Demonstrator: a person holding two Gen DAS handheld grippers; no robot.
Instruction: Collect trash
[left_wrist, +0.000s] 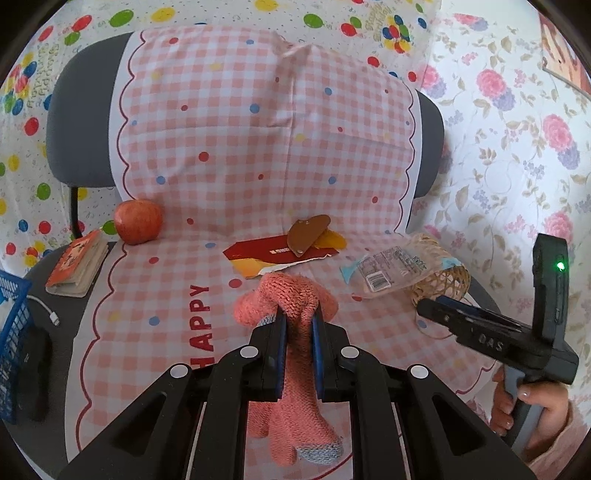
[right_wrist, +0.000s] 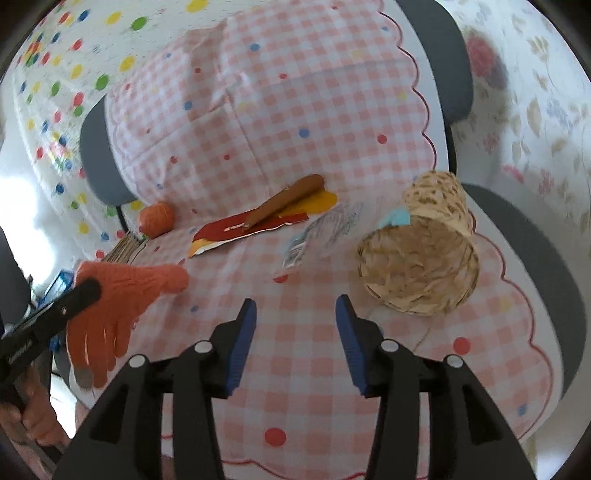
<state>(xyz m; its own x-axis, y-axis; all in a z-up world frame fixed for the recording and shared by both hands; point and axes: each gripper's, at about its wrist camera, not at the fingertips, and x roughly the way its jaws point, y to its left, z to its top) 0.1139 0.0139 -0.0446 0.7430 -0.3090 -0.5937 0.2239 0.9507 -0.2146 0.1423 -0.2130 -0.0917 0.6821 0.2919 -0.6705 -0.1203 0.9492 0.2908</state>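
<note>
My left gripper (left_wrist: 298, 317) is shut on a salmon knitted glove (left_wrist: 291, 291), which hangs down between its blue pads above the checked cloth (left_wrist: 229, 155). In the right wrist view the same glove (right_wrist: 122, 291) dangles at the left under the left gripper (right_wrist: 88, 288). My right gripper (right_wrist: 293, 306) stands open over the cloth with nothing between its fingers. A clear plastic wrapper (left_wrist: 391, 269) with a barcode lies ahead, its blue end resting against a woven basket (right_wrist: 421, 266) tipped on its side. A torn red and yellow packet (left_wrist: 266, 254) lies in the middle.
A brown leather pouch (left_wrist: 308, 232) rests on the red packet. An apple (left_wrist: 137, 220) and a small book (left_wrist: 77, 267) sit at the seat's left edge, beside a blue crate (left_wrist: 13, 325) and a white cable (left_wrist: 48, 312). The grey chair back (left_wrist: 81, 110) rises behind.
</note>
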